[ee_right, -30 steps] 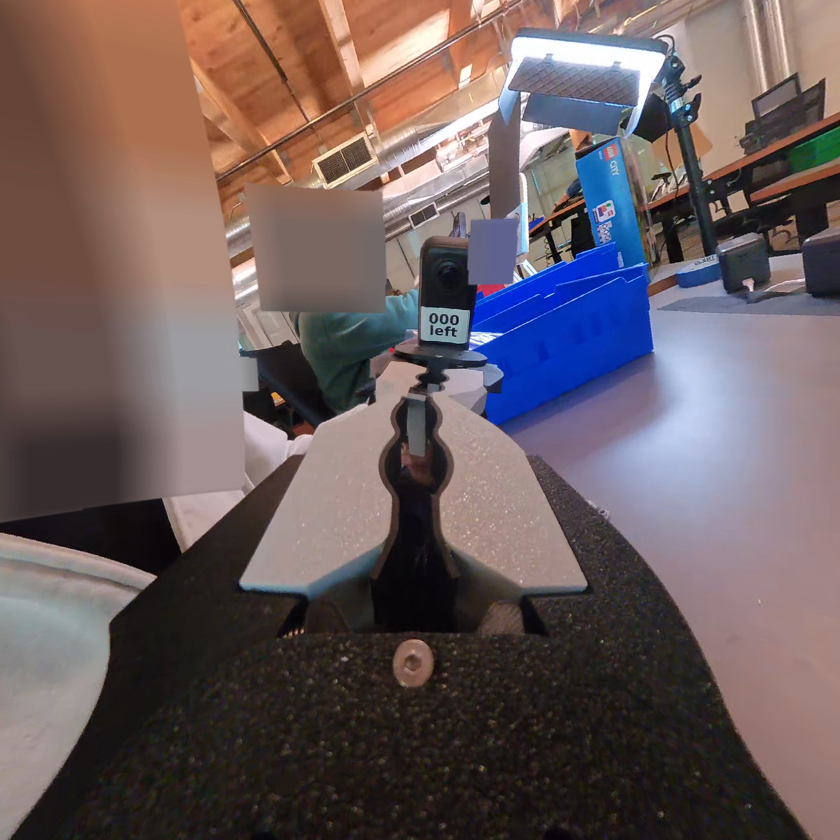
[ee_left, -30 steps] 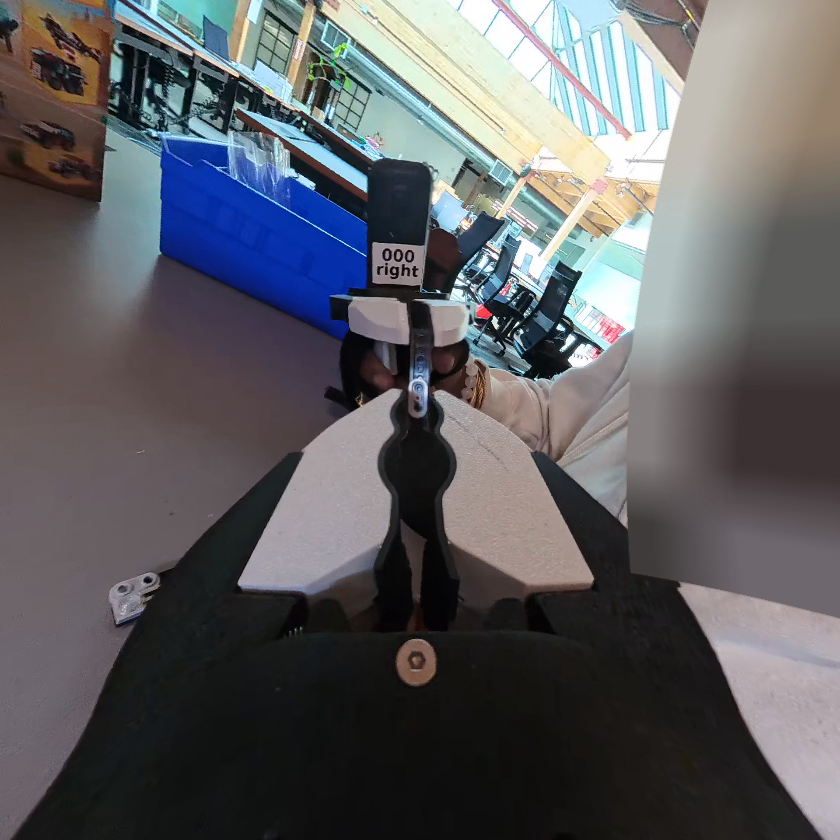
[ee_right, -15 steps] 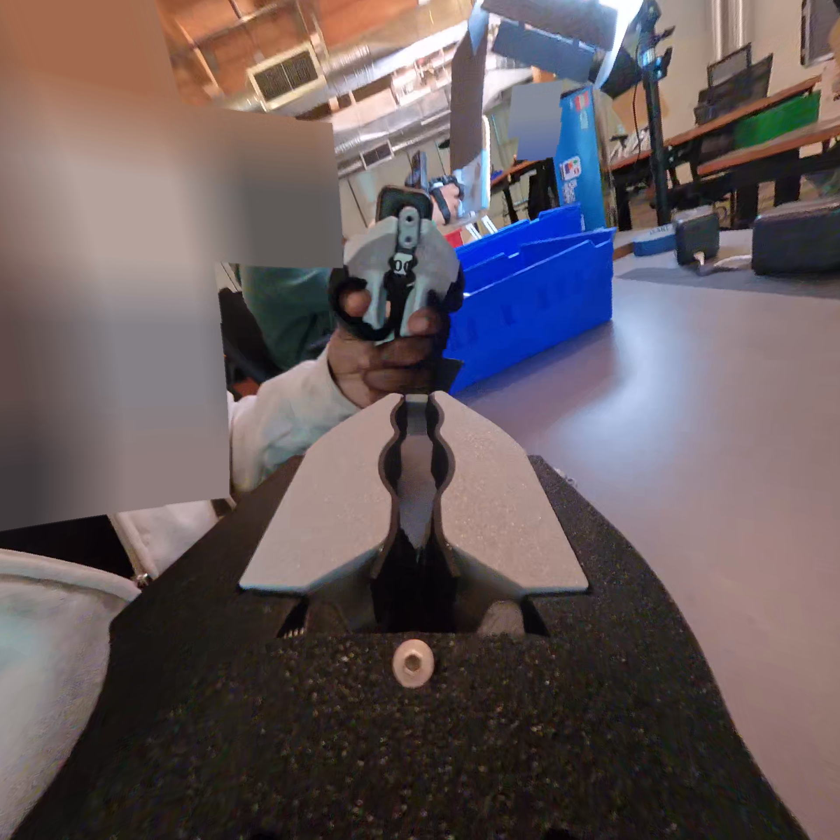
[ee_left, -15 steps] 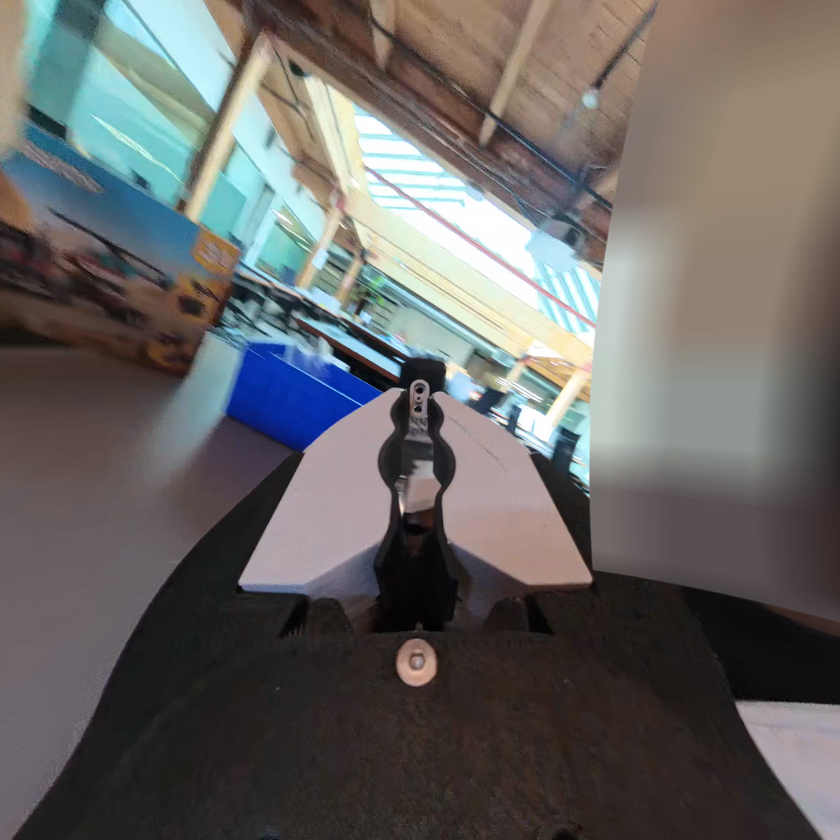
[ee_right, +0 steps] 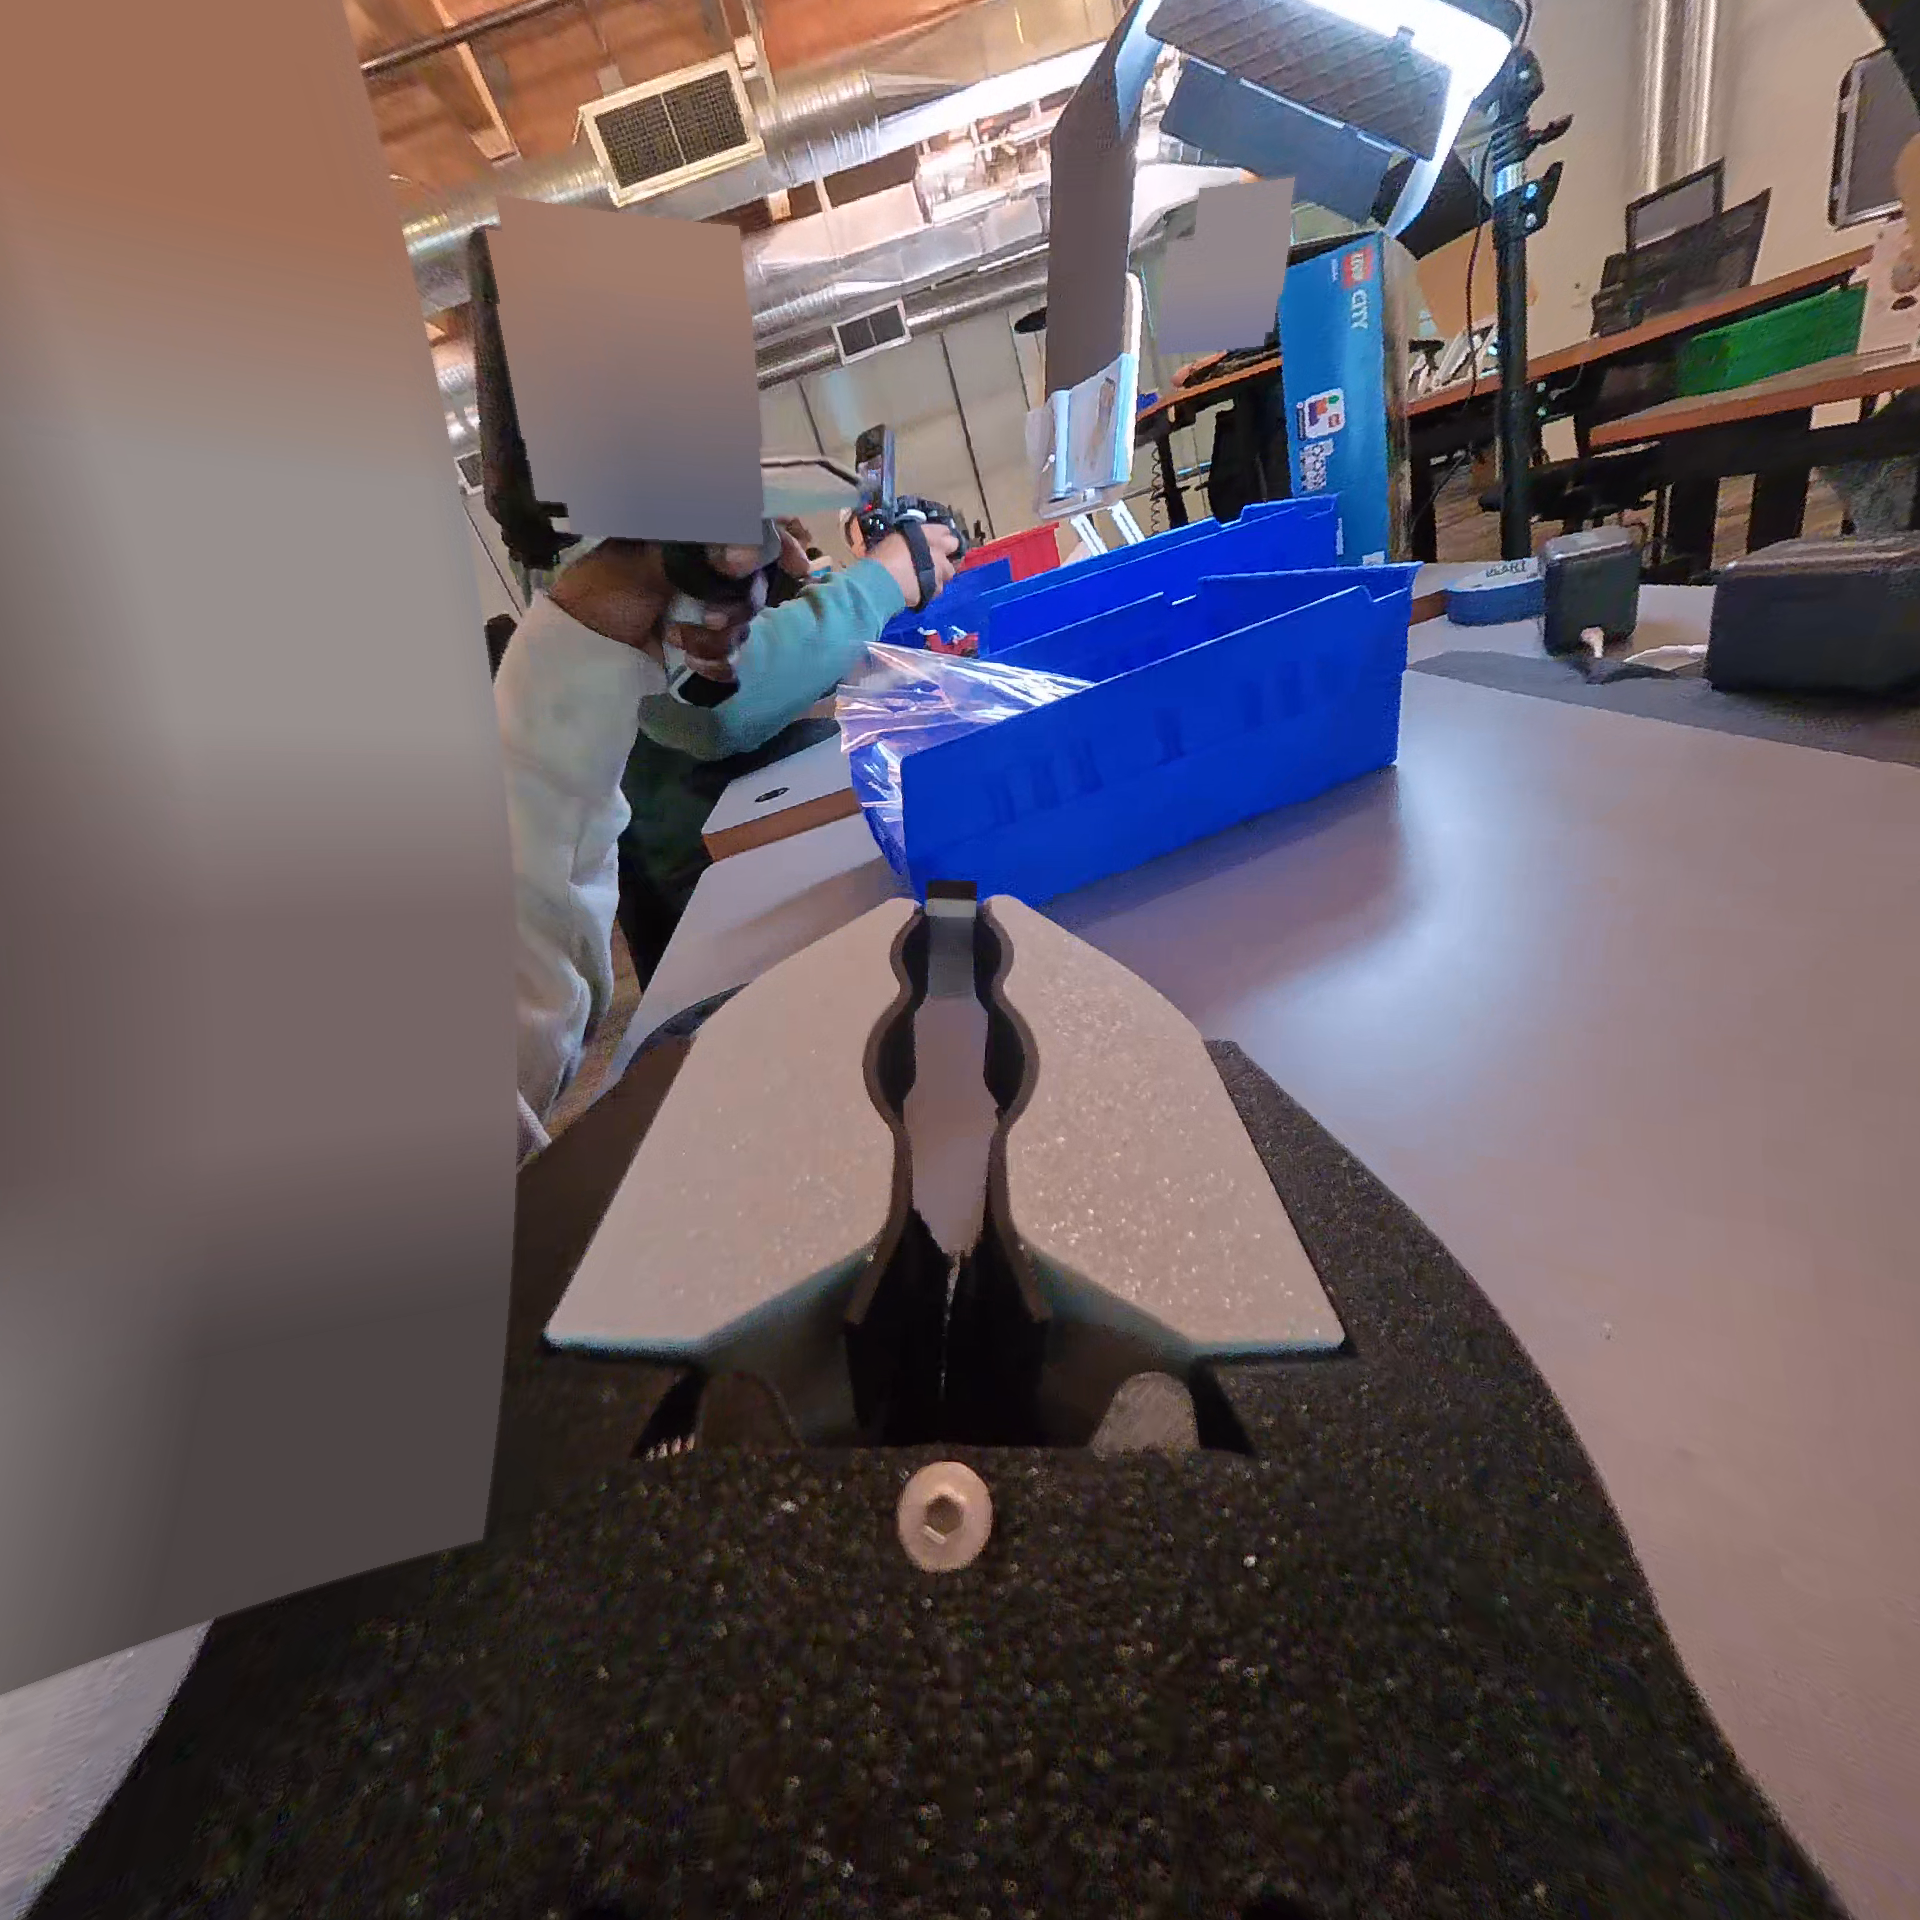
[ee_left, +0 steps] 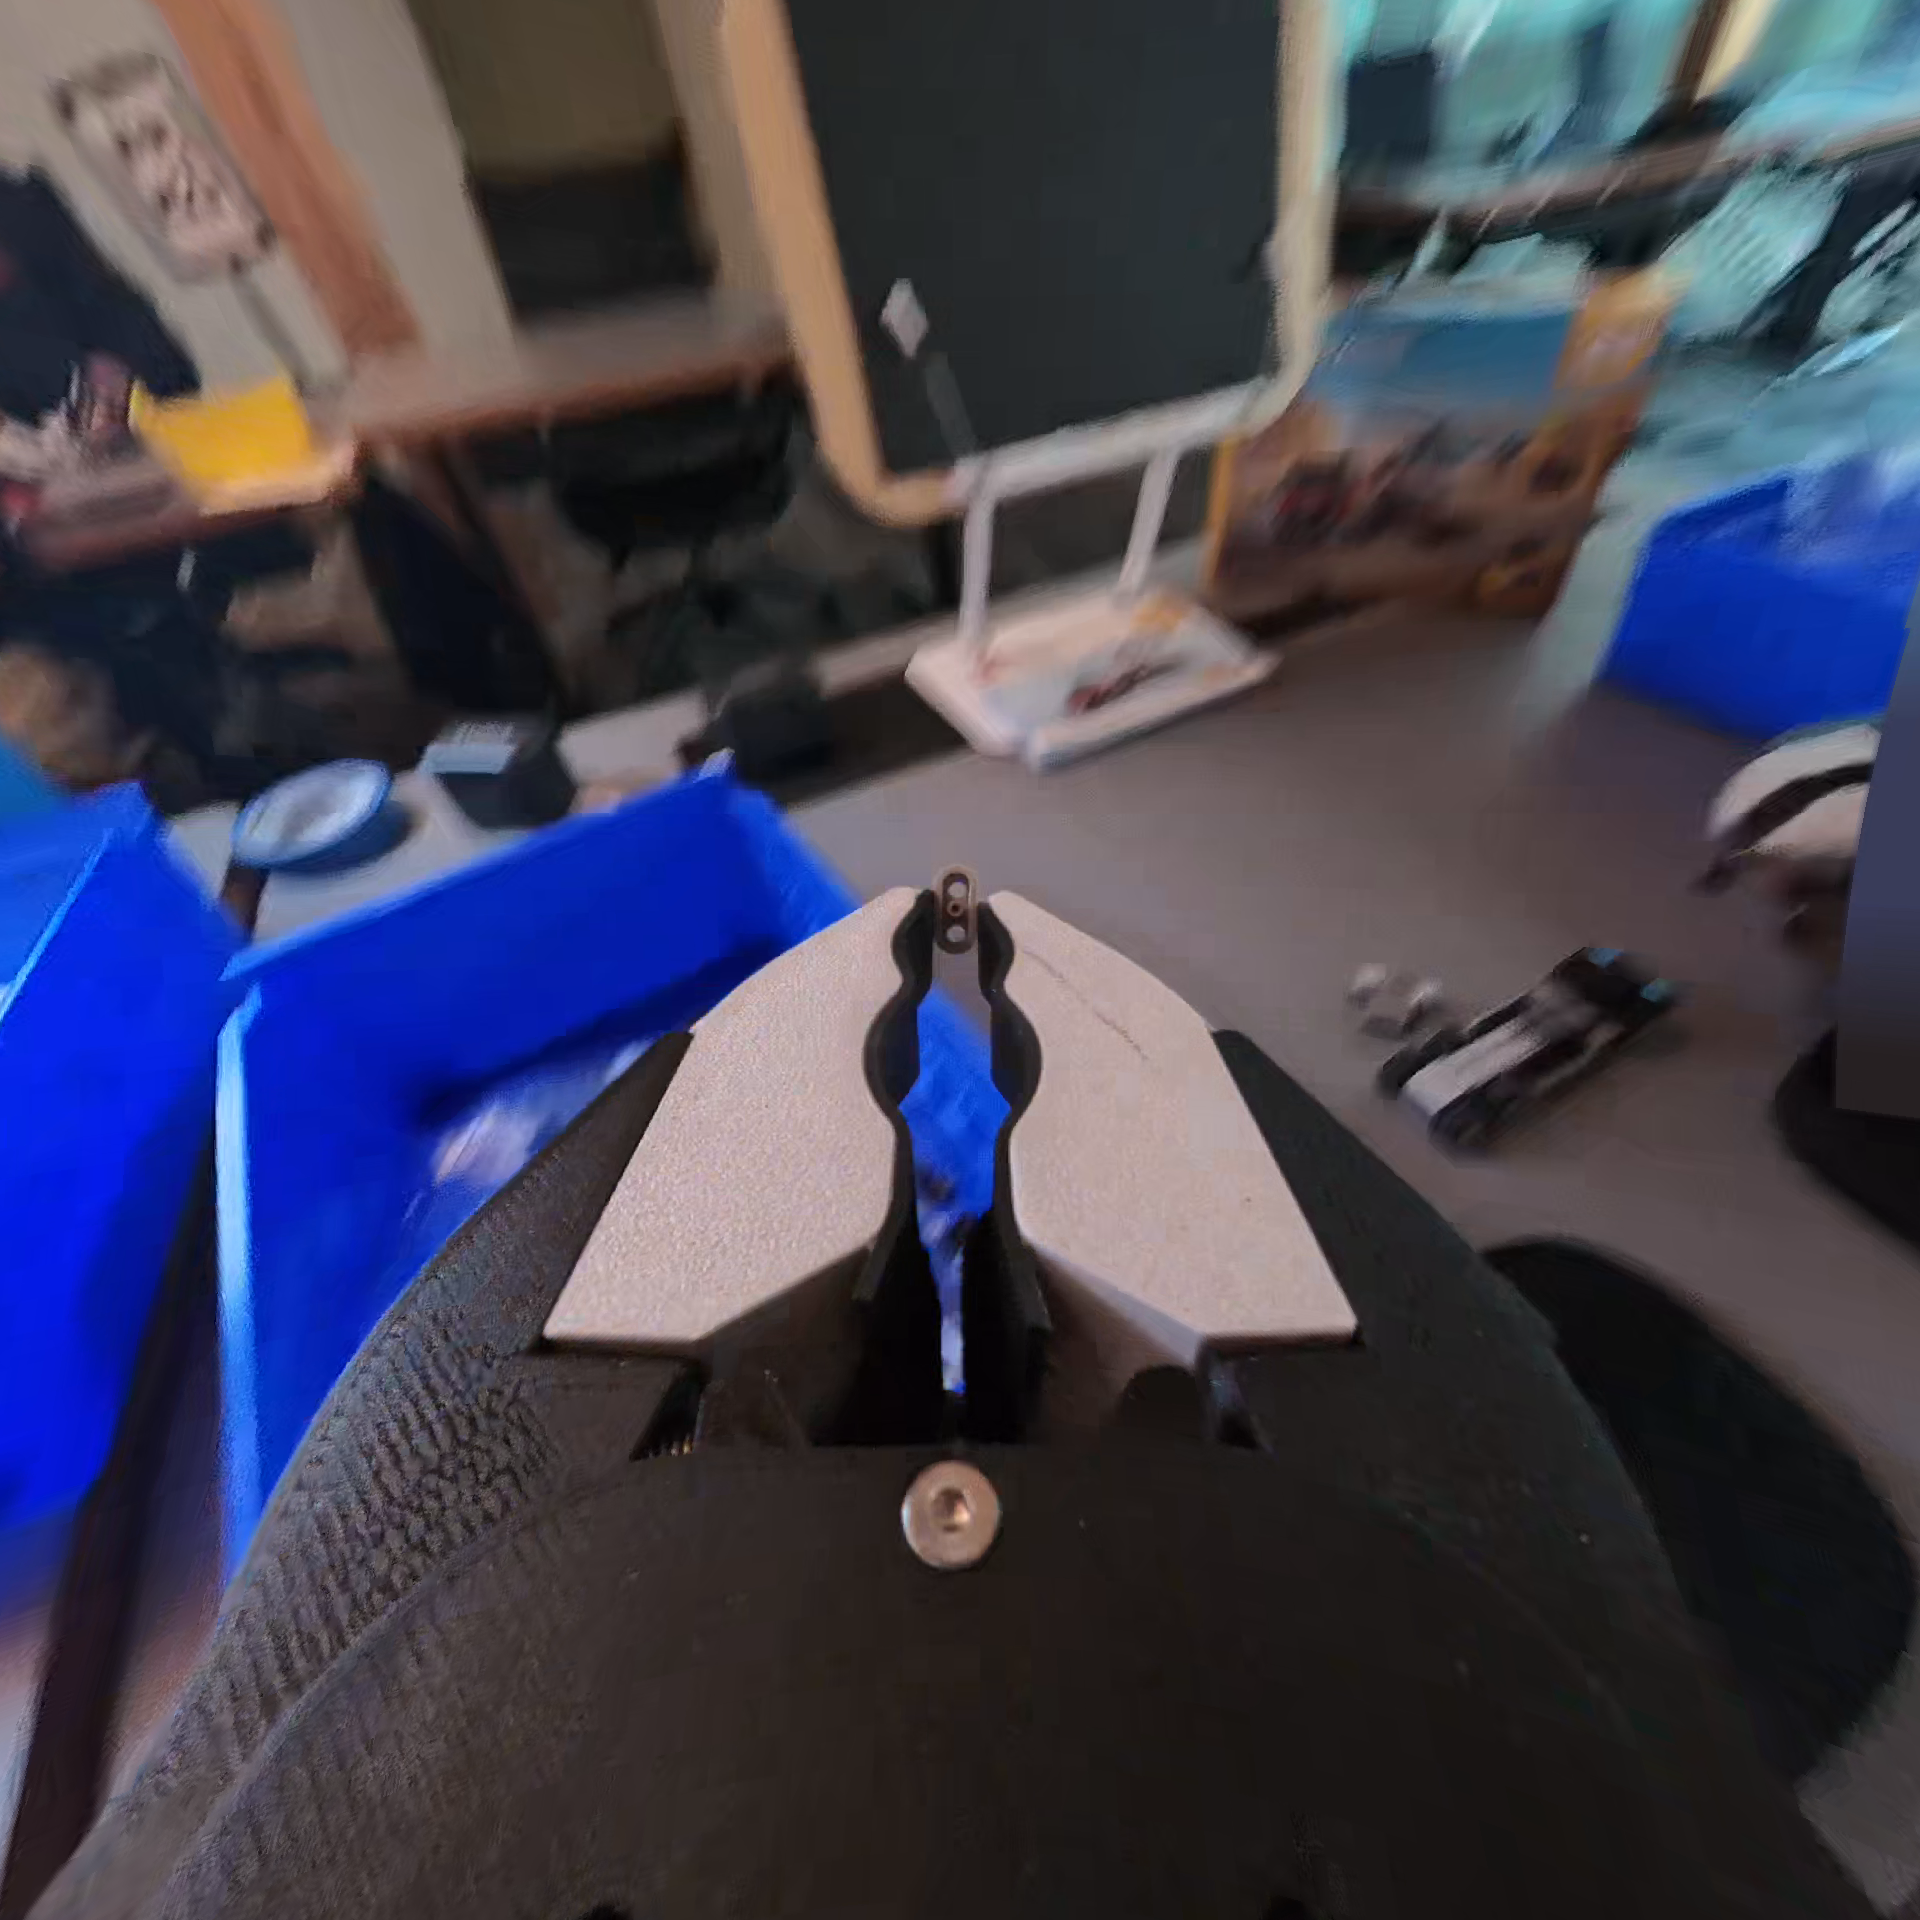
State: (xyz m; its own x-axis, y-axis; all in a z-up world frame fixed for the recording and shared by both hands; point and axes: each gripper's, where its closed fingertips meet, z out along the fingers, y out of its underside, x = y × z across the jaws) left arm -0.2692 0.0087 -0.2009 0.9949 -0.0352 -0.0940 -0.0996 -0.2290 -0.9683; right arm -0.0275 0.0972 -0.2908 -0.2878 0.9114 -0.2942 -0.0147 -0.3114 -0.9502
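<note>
My left gripper (ee_left: pixel 956 920) is shut on a small grey flat piece with holes (ee_left: pixel 956 912), which stands upright between the fingertips. It hangs over the near end of a blue bin (ee_left: pixel 499 997). My right gripper (ee_right: pixel 951 925) is shut on a small grey block with a dark top edge (ee_right: pixel 951 935). It is above the grey table (ee_right: pixel 1558 987), just before the end of a long blue bin (ee_right: pixel 1143 769). Neither view clearly shows the other gripper.
In the left wrist view, a second blue bin (ee_left: pixel 83 1039) is at the left. A black and white built piece (ee_left: pixel 1517 1049) and small grey parts (ee_left: pixel 1392 997) lie on the table at the right, a booklet stand (ee_left: pixel 1091 665) behind. In the right wrist view, a plastic bag (ee_right: pixel 935 686) sticks out of the bin, and a person in a teal sleeve (ee_right: pixel 790 644) works behind. Across from one pair of fingers to the other is roughly 30 cm.
The two grippers faced each other tip to tip a second ago. They have drawn apart, and the left has swung fast toward the blue bins. Each still grips its small grey piece.
</note>
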